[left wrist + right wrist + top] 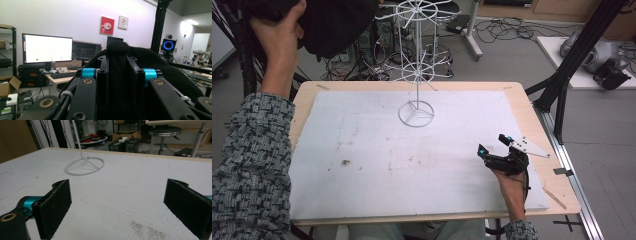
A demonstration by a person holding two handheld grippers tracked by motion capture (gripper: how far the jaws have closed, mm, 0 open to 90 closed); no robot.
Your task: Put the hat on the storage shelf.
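My left gripper (117,61) is raised above the table's far left corner, and its jaws are shut on a bulky black fabric item (150,62). From above, that black fabric item (337,25) hangs beside the person's raised left hand (277,35). A white wire display stand (416,75) with spoked tiers rises from a ring base (416,113) at the far middle of the white mat (362,165). My right gripper (493,145) rests low on the mat's right side, open, nothing between its jaws. Seen from the right gripper (117,202), the stand's base (85,166) lies ahead and left.
The wooden table edge (557,195) borders the mat. A black frame post (562,85) stands at the right. Cables and a stool (165,131) sit on the floor beyond. Desks with monitors (47,48) show behind the left gripper.
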